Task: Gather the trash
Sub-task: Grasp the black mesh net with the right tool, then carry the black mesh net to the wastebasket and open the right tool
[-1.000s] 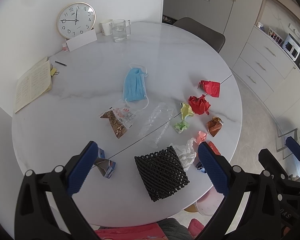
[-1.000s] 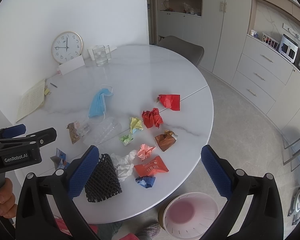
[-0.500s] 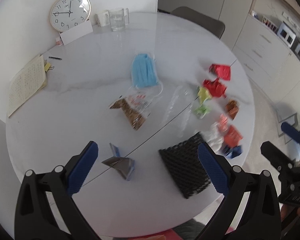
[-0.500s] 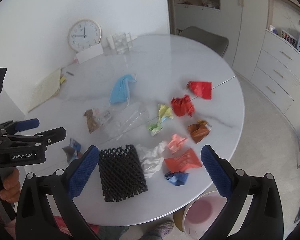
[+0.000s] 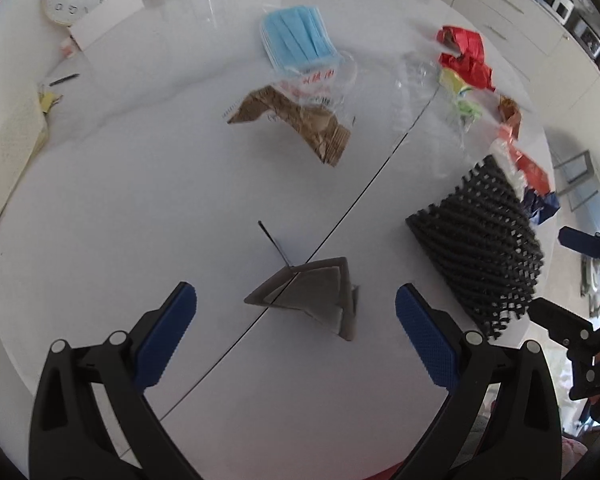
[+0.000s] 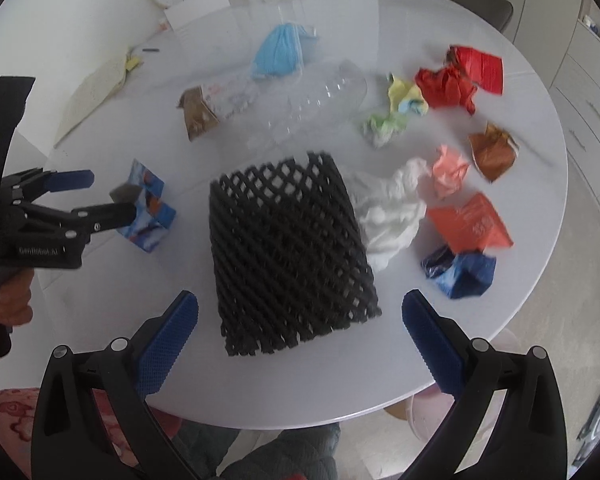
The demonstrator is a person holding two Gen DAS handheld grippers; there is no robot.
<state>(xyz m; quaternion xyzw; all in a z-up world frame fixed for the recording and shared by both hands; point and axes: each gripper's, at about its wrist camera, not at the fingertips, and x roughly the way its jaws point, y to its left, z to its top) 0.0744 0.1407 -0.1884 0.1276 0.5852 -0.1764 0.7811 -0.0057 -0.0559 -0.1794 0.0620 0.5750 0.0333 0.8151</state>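
- Nothing looks collected yet: every scrap lies on the white bench (image 6: 500, 340).
- Left claw (image 5: 296, 308), released wide, hangs over the flattened carton (image 5: 316, 296) at lower centre.
- Right claw (image 6: 300, 312), also released, faces the black foam net (image 6: 288, 256) mid-frame.
- Blue face mask (image 6: 280, 54), clear bottle (image 6: 316, 100) and crumpled wrappers (image 6: 448, 88) remain, upper right.
- A bin, perhaps, shows blurred below the bench's lower right edge.

Black two-finger grippers with blue pads

Black plastic fingers (image 6: 112, 376), silver screw heads behind textured blue pads (image 6: 168, 344); white "GenRobot.AI" lettering on left gripper (image 6: 72, 196); bare-skinned hand (image 6: 14, 300) beneath.
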